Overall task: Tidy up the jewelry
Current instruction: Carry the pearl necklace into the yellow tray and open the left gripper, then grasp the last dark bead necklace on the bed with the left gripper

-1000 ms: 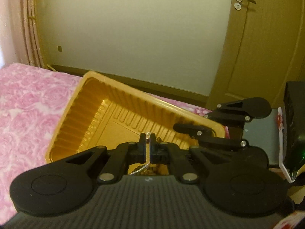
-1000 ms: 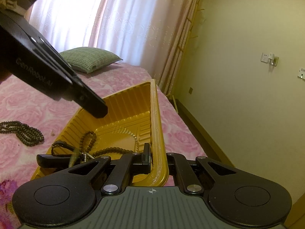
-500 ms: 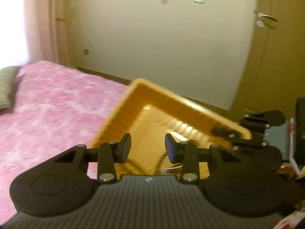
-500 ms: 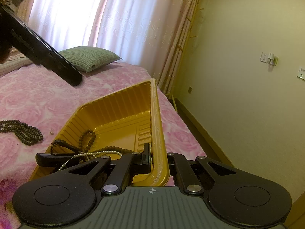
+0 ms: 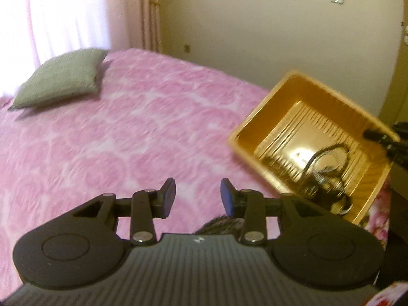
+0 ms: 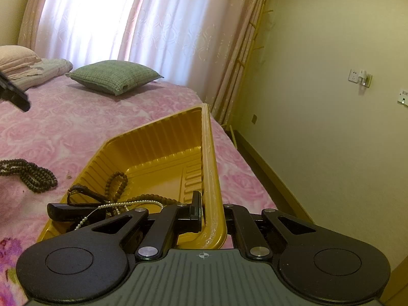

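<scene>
A gold plastic tray (image 6: 158, 140) lies on the pink bedspread. My right gripper (image 6: 213, 209) is shut on its near rim. Inside the tray lie a pearl necklace (image 6: 122, 205), a brown bead bracelet (image 6: 117, 186) and a black cord (image 6: 81, 191). A dark bead necklace (image 6: 33, 176) lies on the bed left of the tray. My left gripper (image 5: 198, 193) hangs open over the bedspread with nothing between its fingers; dark beads (image 5: 219, 225) show just below it. In the left wrist view the tray (image 5: 329, 89) sits to the right, blurred, its contents a tangle.
A green cushion (image 6: 114, 76) rests at the head of the bed, with folded pink bedding (image 6: 23, 61) beyond it. Curtains (image 6: 153, 25) hang behind. The bed's right edge drops to the floor along a cream wall (image 6: 318, 102).
My left gripper opened, let the pearl necklace go into the tray, and swung left, away from the tray and over the bedspread. The right gripper kept still on the rim.
</scene>
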`<state>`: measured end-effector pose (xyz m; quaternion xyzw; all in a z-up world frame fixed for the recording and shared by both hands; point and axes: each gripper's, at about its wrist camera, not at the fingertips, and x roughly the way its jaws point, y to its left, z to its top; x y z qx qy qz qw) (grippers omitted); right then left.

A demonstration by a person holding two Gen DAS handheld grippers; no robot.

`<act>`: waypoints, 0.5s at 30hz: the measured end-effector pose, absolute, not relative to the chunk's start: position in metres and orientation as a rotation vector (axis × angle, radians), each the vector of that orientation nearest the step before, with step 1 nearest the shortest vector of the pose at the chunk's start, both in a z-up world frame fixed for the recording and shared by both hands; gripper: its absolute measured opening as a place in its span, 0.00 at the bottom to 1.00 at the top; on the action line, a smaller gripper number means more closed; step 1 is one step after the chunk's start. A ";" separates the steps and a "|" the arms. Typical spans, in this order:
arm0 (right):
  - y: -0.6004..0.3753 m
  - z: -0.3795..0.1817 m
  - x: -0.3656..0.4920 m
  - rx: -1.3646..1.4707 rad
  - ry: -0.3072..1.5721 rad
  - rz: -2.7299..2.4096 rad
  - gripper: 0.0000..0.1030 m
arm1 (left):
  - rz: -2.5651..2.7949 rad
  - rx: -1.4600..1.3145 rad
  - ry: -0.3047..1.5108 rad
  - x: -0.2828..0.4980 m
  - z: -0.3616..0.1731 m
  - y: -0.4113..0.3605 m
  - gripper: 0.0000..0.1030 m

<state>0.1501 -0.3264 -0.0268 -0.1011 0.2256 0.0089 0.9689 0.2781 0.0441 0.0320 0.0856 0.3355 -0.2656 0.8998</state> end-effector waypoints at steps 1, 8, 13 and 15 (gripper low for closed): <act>-0.326 -0.027 0.150 -0.205 0.457 0.018 0.04 | -0.540 0.190 0.699 0.277 0.026 0.048 0.34; -0.327 -0.027 0.152 -0.208 0.462 0.018 0.04 | -0.498 0.292 0.780 0.268 -0.022 0.069 0.34; -0.328 -0.028 0.153 -0.210 0.465 0.014 0.04 | -0.446 0.325 0.820 0.267 -0.055 0.080 0.34; -0.329 -0.028 0.153 -0.207 0.469 0.012 0.04 | -0.434 0.322 0.837 0.269 -0.066 0.082 0.34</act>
